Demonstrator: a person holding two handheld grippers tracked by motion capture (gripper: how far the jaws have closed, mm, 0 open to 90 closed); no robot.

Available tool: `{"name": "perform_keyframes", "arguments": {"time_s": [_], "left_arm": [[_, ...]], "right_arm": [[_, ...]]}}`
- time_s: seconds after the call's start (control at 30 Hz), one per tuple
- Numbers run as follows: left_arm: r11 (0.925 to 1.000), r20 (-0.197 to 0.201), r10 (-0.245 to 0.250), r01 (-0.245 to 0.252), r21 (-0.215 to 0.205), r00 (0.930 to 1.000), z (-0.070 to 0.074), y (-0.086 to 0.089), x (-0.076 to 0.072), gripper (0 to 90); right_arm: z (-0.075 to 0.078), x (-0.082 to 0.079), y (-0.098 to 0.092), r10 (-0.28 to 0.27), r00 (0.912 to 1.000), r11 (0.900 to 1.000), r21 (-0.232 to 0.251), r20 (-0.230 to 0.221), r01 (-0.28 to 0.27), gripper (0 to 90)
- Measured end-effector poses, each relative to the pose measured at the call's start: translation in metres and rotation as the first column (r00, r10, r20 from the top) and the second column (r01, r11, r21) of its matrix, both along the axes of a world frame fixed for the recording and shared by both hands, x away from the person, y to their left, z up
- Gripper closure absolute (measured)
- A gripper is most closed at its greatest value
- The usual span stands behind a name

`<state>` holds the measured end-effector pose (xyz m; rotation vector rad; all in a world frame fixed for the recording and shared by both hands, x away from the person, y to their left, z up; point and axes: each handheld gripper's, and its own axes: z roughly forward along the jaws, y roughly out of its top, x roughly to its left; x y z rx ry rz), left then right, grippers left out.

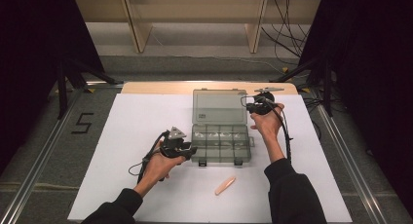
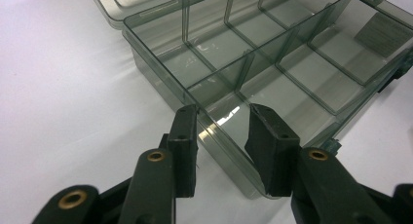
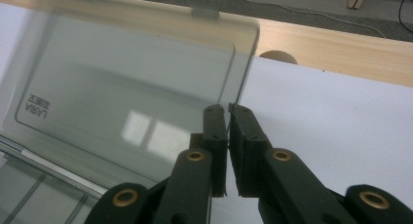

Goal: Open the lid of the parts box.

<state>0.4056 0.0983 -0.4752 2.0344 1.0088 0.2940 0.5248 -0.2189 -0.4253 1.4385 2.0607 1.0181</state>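
Note:
A clear grey compartment box [image 1: 221, 158] lies open at the table's middle, its lid [image 1: 219, 107] folded back away from me. My left gripper [image 1: 191, 150] is at the box's front left corner. In the left gripper view this gripper [image 2: 221, 112] is open, its jaws standing either side of the box wall [image 2: 160, 63] near that corner. My right gripper [image 1: 248, 106] is at the lid's right edge. In the right gripper view it [image 3: 226, 107] is shut on the edge of the lid [image 3: 122, 78]. The compartments look empty.
A small peach-coloured oblong piece [image 1: 225, 185] lies on the white table sheet [image 1: 136, 121] in front of the box. A wooden strip [image 1: 156, 87] runs along the table's far edge. Black stands and cables flank the table.

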Motion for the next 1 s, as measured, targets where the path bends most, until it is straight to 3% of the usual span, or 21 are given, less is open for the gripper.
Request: {"name": "perform_keyframes", "arguments": {"time_s": [0.2, 0.23, 0.33, 0.37, 0.5, 0.53, 0.63, 0.73, 0.8, 0.83, 0.87, 0.93, 0.97, 1.0], "left_arm": [[1.0, 0.0, 0.002, -0.002, -0.002, 1.0, 0.0, 0.0, 0.0, 63.6], [1.0, -0.003, -0.002, 0.002, -0.002, 1.0, 0.0, 0.0, 0.0, 63.6], [1.0, -0.001, -0.003, 0.003, 0.0, 1.0, 0.0, 0.0, 0.0, 63.6], [1.0, 0.004, 0.002, -0.002, 0.0, 1.0, 0.0, 0.0, 0.0, 63.6], [1.0, 0.008, 0.003, -0.003, -0.004, 1.0, 0.001, 0.0, -0.001, 63.4], [1.0, 0.005, -0.004, 0.004, -0.005, 1.0, 0.001, 0.001, -0.001, 63.0], [1.0, 0.007, -0.003, 0.003, -0.006, 1.0, 0.001, 0.001, -0.001, 61.5], [0.9998, 0.013, 0.004, -0.004, -0.021, 0.9999, 0.003, 0.001, -0.002, 57.4], [0.9996, 0.016, -0.001, 0.002, -0.028, 0.9999, 0.004, 0.002, -0.002, 54.7], [0.9992, 0.018, 0.009, -0.008, -0.038, 0.9998, 0.006, 0.002, -0.004, 53.5], [0.9992, 0.018, 0.009, -0.008, -0.038, 0.9998, 0.006, 0.002, -0.004, 52.4], [0.9991, 0.028, -0.002, 0.004, -0.042, 0.9996, 0.009, 0.004, -0.006, 51.7], [0.9987, 0.034, -0.003, 0.005, -0.051, 0.9994, 0.011, 0.006, -0.008, 50.1], [0.9983, 0.03, 0.0, 0.002, -0.059, 0.9995, 0.012, 0.006, -0.009, 49.6]], "right_arm": [[0.001, -0.003, -0.002, 0.022, 0.9995, 1.0, -0.006, -0.023, -0.022, 82.7], [0.001, -0.004, 0.001, 0.005, 0.9997, 1.0, 0.017, -0.024, -0.004, 82.1], [0.0, -0.006, 0.002, 0.066, 0.9978, 0.998, -0.006, 0.006, -0.066, 77.9], [0.002, -0.009, 0.005, 0.061, 0.9979, 0.998, 0.017, -0.021, -0.061, 76.8], [0.003, -0.015, 0.008, 0.102, 0.9946, 0.994, 0.025, 0.021, -0.102, 70.3], [0.004, -0.016, 0.008, 0.13, 0.9904, 0.991, 0.008, 0.048, -0.13, 68.2], [0.008, -0.02, 0.008, 0.154, 0.9862, 0.988, 0.019, 0.06, -0.156, 64.4], [0.015, -0.031, 0.01, 0.222, 0.9721, 0.971, 0.076, 0.075, -0.228, 57.2], [0.016, -0.034, 0.011, 0.241, 0.9673, 0.966, 0.074, 0.079, -0.247, 55.9], [0.019, -0.041, 0.013, 0.269, 0.9605, 0.958, 0.078, 0.072, -0.274, 53.7], [0.019, -0.041, 0.013, 0.269, 0.9605, 0.958, 0.078, 0.072, -0.274, 53.7], [0.021, -0.047, 0.014, 0.295, 0.952, 0.95, 0.086, 0.084, -0.301, 51.7], [0.022, -0.053, 0.014, 0.327, 0.9412, 0.94, 0.074, 0.086, -0.333, 49.6], [0.022, -0.056, 0.015, 0.333, 0.9373, 0.938, 0.063, 0.103, -0.34, 49.1]]}}
